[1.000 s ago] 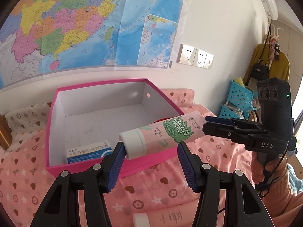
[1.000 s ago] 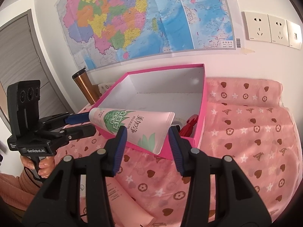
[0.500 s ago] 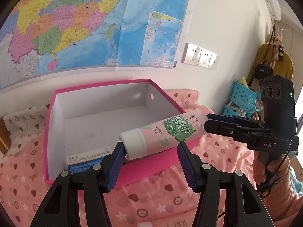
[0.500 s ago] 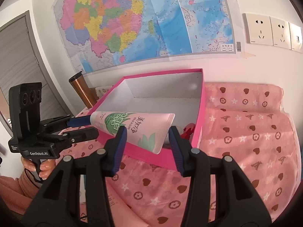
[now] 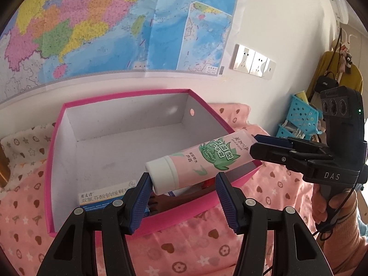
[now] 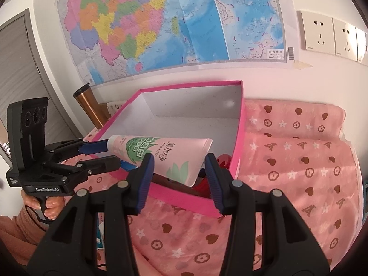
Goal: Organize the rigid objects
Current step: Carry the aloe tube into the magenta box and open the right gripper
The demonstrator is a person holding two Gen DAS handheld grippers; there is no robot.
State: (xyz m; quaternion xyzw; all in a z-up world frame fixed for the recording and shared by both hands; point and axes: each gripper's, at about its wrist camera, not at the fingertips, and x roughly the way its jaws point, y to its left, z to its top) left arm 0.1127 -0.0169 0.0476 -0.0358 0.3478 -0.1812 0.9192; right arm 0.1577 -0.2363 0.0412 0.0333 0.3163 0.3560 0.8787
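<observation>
Two handheld grippers meet over an open pink box [image 5: 55, 151] [image 6: 239, 126] that sits on a bed spread with a pink heart-and-star sheet [image 6: 299, 161]. Between them hangs a pink hand-cream tube [image 5: 202, 158] [image 6: 170, 156], tilted, its white cap end lower and pointing toward the left gripper [image 5: 184, 187] [image 6: 108, 151], its flat crimped end toward the right gripper [image 6: 178, 172] [image 5: 257, 146].

In the left wrist view the right gripper's jaws are clenched on the tube's crimped end, holding it above the near right corner of the box. In the right wrist view that flat end sits between the blue pads [image 6: 146, 177], though contact on both sides is hard to judge there. The left gripper's jaws stand released, spread wider than the cap; the cap lies just beside the left pad, and whether it touches cannot be told.

Inside the box, against the near wall, lies a white-and-blue medicine carton [image 5: 103, 195]; something red [image 6: 224, 161] shows in the corner beneath the tube, too hidden to identify.

Behind the box a coloured map [image 5: 92, 23] covers the wall, with wall sockets [image 5: 253, 61] to its right. A copper-coloured flask [image 6: 88, 105] stands beside the box, and blue plastic baskets [image 5: 299, 115] sit at the far right.
</observation>
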